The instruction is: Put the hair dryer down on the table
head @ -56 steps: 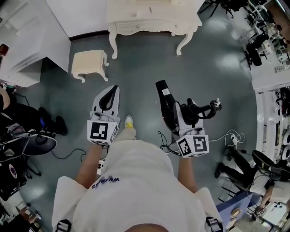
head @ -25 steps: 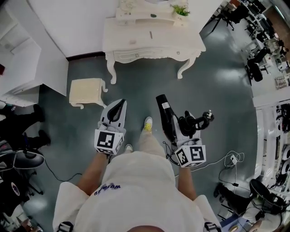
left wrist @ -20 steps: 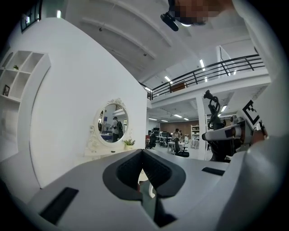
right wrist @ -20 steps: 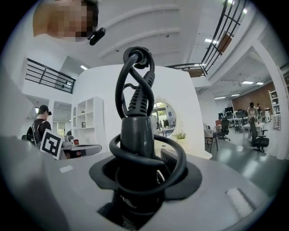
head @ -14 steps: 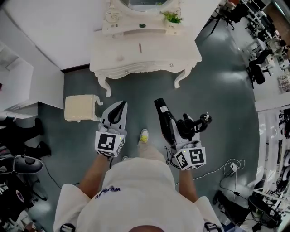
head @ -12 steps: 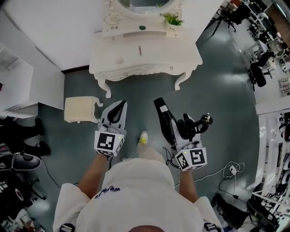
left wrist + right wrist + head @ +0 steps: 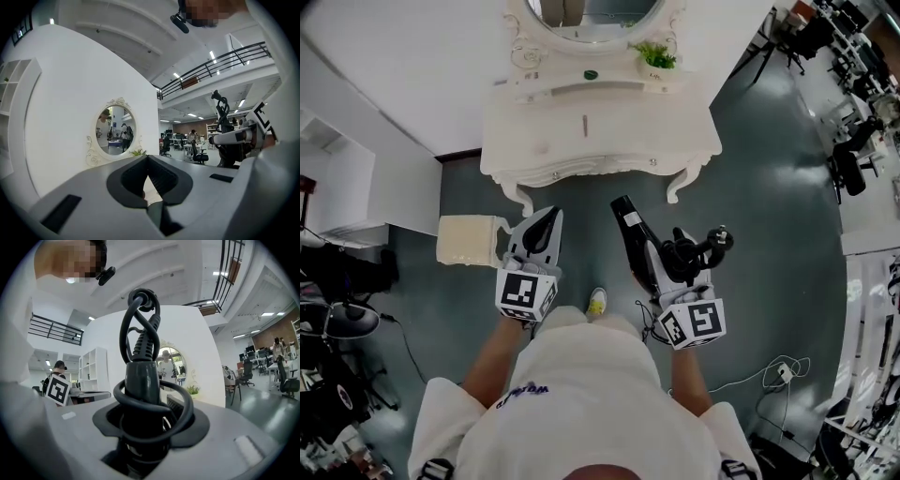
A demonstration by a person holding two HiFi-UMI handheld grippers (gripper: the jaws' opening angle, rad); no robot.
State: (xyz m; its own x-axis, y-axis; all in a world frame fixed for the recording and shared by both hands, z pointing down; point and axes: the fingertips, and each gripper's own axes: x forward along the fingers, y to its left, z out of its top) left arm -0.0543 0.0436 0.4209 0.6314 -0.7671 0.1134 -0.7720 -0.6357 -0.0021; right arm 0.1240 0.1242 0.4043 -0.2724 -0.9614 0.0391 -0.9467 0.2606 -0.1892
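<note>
Your right gripper (image 7: 666, 264) clamps the hair dryer (image 7: 630, 232), your left gripper (image 7: 547, 216) is closed empty, both just short of the table (image 7: 581, 171) edge, open floor (image 7: 759, 234) alongside.

the hair dryer (image 7: 630, 234) looks matt black plastic, the table (image 7: 656, 131) painted wood, the floor (image 7: 769, 216) glossy

Looking steeply down from the head onto the floor (image 7: 769, 244) and the white bench (image 7: 600, 141) ahead. Riding low in the left and right gripper views, close behind own jaws, facing level toward the round mirror (image 7: 115, 129), seemingly the one above that bench.
</note>
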